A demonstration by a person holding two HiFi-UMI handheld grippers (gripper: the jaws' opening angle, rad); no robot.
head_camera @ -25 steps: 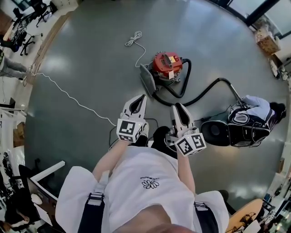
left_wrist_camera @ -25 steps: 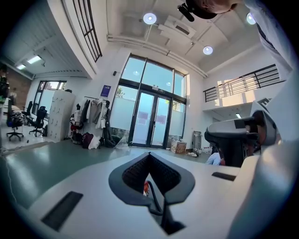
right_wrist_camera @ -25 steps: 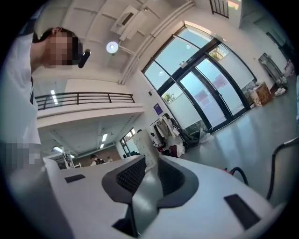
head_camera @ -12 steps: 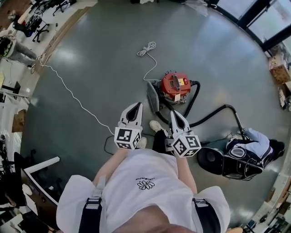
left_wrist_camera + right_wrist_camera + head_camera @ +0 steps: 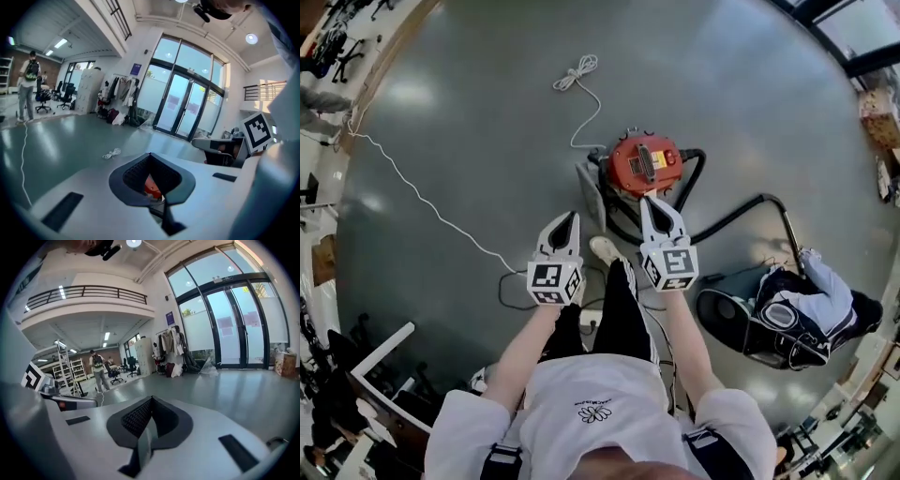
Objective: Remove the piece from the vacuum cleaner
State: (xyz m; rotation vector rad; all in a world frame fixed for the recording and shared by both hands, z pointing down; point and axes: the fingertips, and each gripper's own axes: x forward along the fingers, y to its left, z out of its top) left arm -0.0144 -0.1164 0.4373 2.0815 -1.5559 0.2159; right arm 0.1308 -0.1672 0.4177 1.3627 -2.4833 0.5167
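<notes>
The red vacuum cleaner (image 5: 644, 164) stands on the grey floor, with a black hose (image 5: 741, 208) curving off to the right. A grey flat piece (image 5: 589, 190) stands against its left side. My right gripper (image 5: 648, 200) is shut and holds nothing; in the head view its tip overlaps the near edge of the red body. My left gripper (image 5: 567, 220) is shut and empty too, to the left of the vacuum and short of it. In the left gripper view a bit of the red vacuum cleaner (image 5: 151, 187) shows below the shut left gripper (image 5: 150, 155). The right gripper (image 5: 151, 399) points across the hall.
A white cable (image 5: 422, 202) runs over the floor at left, and its coiled end (image 5: 577, 77) lies beyond the vacuum. A dark and white bag (image 5: 806, 305) and a black round object (image 5: 724, 292) sit at right. My shoe (image 5: 602, 248) is between the grippers. A person (image 5: 97, 369) stands far off.
The view and both grippers have come closer to the vacuum. The right gripper's tip, short of the vacuum before, now overlaps its near edge.
</notes>
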